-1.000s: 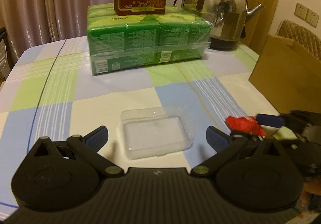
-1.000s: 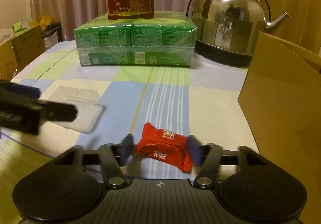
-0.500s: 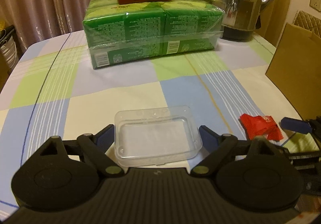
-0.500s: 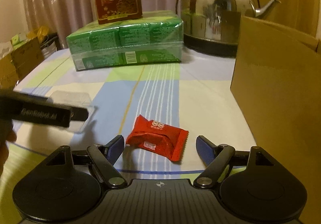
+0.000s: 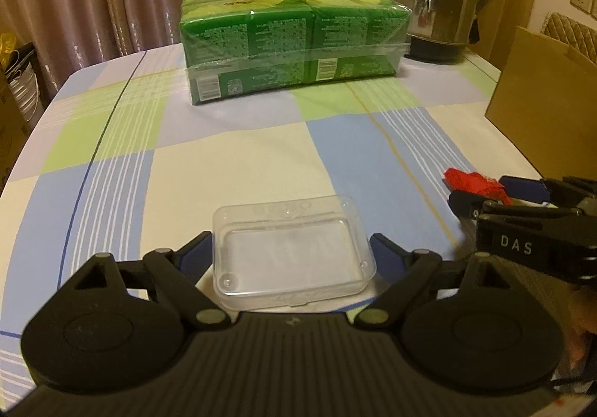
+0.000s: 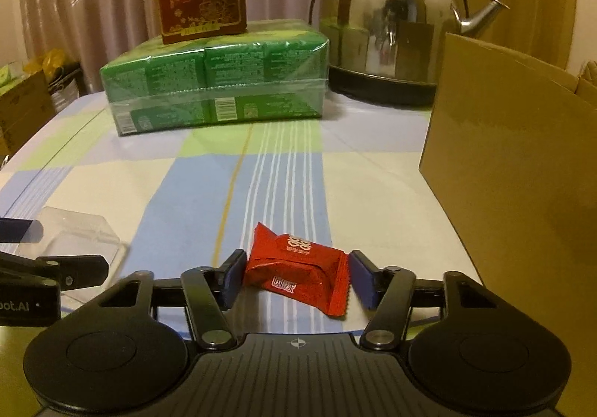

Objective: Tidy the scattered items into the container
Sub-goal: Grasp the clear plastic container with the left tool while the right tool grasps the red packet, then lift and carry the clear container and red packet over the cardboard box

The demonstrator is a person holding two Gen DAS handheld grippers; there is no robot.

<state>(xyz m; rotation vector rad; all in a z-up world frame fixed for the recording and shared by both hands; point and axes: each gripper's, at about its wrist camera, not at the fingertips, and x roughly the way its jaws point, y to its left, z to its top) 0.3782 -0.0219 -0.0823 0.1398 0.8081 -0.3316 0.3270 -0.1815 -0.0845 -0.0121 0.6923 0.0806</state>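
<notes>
Since a second ago your left gripper (image 5: 292,252) has come forward, so the clear plastic container (image 5: 292,259) now sits between its fingers, which press its short sides. Your right gripper (image 6: 293,277) is closing on the red candy packet (image 6: 296,269); its fingers sit just beside the wrapper's ends, and I cannot tell whether they touch. The packet lies flat on the checked desk (image 6: 283,170), right of the container, long axis running left to right, slightly skewed
</notes>
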